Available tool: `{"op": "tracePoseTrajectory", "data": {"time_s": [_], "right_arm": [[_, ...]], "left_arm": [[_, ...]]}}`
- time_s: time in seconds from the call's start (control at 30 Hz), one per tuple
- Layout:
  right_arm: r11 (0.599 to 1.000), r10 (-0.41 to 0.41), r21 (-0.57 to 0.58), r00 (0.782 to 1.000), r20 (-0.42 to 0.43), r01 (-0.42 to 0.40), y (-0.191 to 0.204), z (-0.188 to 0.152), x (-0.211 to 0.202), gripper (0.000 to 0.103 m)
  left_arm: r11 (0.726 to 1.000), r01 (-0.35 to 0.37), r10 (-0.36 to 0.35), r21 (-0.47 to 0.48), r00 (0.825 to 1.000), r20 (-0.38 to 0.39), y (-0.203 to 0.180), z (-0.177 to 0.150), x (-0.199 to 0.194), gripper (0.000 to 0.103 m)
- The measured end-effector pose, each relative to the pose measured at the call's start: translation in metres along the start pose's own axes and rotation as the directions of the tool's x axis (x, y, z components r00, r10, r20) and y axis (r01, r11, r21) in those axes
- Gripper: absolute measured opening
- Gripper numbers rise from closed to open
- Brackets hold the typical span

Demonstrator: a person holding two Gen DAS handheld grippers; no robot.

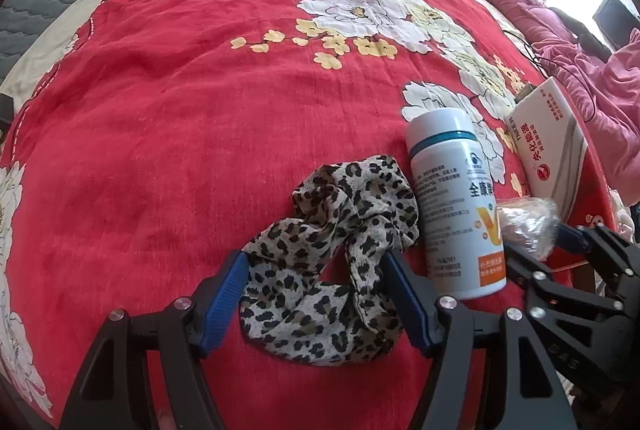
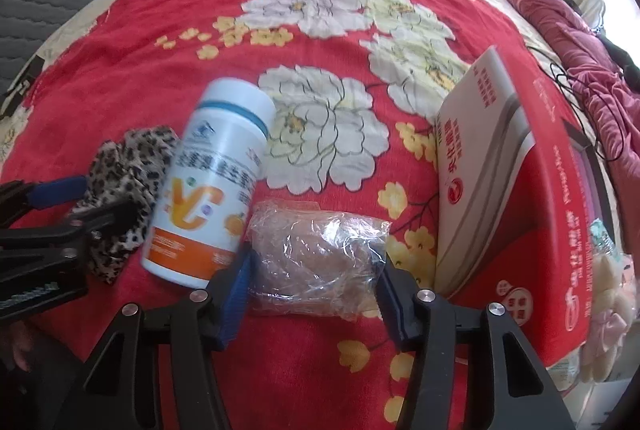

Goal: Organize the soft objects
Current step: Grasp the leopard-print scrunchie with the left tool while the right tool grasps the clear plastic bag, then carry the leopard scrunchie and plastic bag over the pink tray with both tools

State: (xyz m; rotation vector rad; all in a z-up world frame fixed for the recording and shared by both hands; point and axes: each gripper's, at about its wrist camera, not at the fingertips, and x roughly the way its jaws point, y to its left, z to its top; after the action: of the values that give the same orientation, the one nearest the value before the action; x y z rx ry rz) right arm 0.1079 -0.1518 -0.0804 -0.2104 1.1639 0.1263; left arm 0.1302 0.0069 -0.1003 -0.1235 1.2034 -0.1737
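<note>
the left gripper [image 1: 316, 298] stands wide open astride the leopard scarf [image 1: 340, 254], its blue pads either side of the crumpled cloth and holding nothing yet; whether the pads touch the fabric i cannot tell. the right gripper [image 2: 312, 294] is likewise wide open around the clear bag [image 2: 320, 262], nothing clamped. both soft things lie on the red blanket [image 1: 180, 109], with the bottle [image 1: 456, 205] lying on its side between them, just beside the scarf and close against the bag. risks, as i judge them: the scarf is thin, loose and bunched, so a shallow pinch could catch one fold and let the rest trail or slip out; the bag's film looks slick and crinkly, so it may squirm from the pads or tear. the bottle is smooth, hard and round, so a nudge from either finger would likely roll it over the plush blanket. the box [image 2: 496, 165] stands near the right finger and could snag a wide swing. the blanket itself is fuzzy and could get pinched along with the cloth.
</note>
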Motion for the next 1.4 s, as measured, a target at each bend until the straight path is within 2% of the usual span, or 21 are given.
{"op": "tracePoseTrajectory", "data": {"time_s": [0.07, 0.13, 0.27, 0.4, 0.6, 0.93, 1.17, 1.4], "right_arm": [[1.000, 0.004, 0.001, 1.000, 0.016, -0.004, -0.001, 0.002, -0.006, 0.058], [1.000, 0.012, 0.008, 0.999, 0.036, -0.012, -0.004, 0.005, -0.015, 0.058], [1.000, 0.019, 0.016, 0.998, 0.064, -0.020, -0.008, 0.010, -0.027, 0.058], [0.999, 0.033, 0.027, 0.996, 0.085, -0.035, -0.012, 0.014, -0.038, 0.058], [0.999, 0.037, 0.025, 0.994, 0.103, -0.040, -0.014, 0.014, -0.048, 0.058], [0.998, 0.051, 0.036, 0.989, 0.141, -0.057, -0.019, 0.011, -0.070, 0.058], [0.996, 0.040, 0.065, 0.979, 0.201, -0.054, -0.039, 0.009, -0.102, 0.058], [0.991, 0.009, 0.124, 0.966, 0.259, -0.042, -0.076, -0.002, -0.136, 0.058]], "left_arm": [[1.000, 0.000, 0.000, -0.004, 1.000, -0.002, 0.001, 0.000, 0.001, 0.068], [1.000, -0.005, 0.005, 0.006, 1.000, 0.004, -0.001, 0.001, 0.001, 0.059], [1.000, 0.025, -0.025, 0.009, 1.000, -0.002, -0.003, 0.003, -0.002, 0.025], [0.999, 0.054, -0.054, 0.005, 0.999, -0.005, -0.006, 0.004, -0.005, 0.012], [0.997, 0.078, -0.078, -0.005, 0.997, 0.020, -0.008, 0.005, -0.019, 0.009], [0.996, 0.081, -0.085, 0.041, 0.992, 0.095, -0.028, 0.018, -0.066, 0.009], [0.992, 0.076, -0.093, 0.104, 0.982, 0.166, -0.062, 0.031, -0.105, 0.009], [0.982, 0.077, -0.111, 0.170, 0.974, 0.199, -0.107, 0.038, -0.128, 0.009]]}}
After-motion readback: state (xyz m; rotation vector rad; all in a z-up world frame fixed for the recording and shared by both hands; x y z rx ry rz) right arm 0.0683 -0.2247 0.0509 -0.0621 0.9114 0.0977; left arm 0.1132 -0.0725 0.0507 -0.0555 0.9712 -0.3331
